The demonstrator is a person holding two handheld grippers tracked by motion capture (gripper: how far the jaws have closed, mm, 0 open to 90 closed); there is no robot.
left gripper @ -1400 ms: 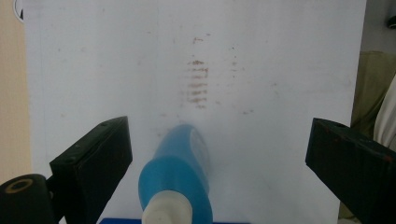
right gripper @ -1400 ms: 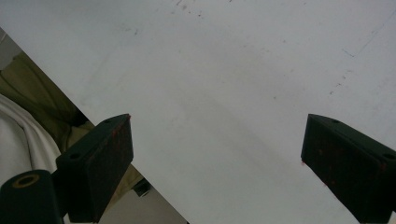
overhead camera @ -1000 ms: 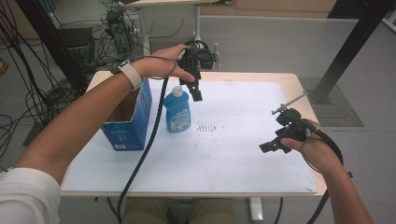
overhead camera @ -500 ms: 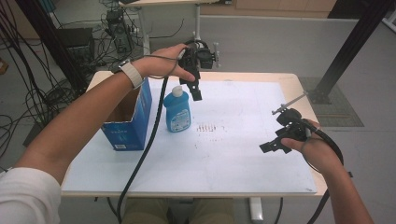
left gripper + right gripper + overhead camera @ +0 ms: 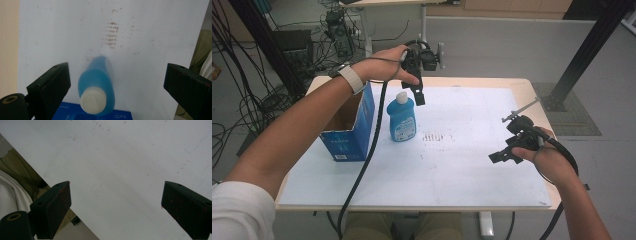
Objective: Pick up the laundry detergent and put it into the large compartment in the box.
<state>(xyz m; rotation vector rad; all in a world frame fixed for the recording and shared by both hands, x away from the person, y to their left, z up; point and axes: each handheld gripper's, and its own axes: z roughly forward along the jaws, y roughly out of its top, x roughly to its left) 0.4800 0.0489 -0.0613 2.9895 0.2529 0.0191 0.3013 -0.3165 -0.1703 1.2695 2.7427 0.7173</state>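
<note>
Bottle (image 5: 401,118) upright beside box (image 5: 348,125); left tongs (image 5: 418,96) spread above its cap; right tongs (image 5: 498,157) spread, empty

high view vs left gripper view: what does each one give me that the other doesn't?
High view: the blue cardboard box standing open just left of the blue bottle, the left gripper held above and slightly behind the bottle's cap, and the right gripper off over the right side of the white table sheet.
Left gripper view: the gripper's two black jaws spread wide, with the bottle's white cap centred between them from above.
Both: the upright bottle, the sheet, and the brown smudges beyond it.
</note>
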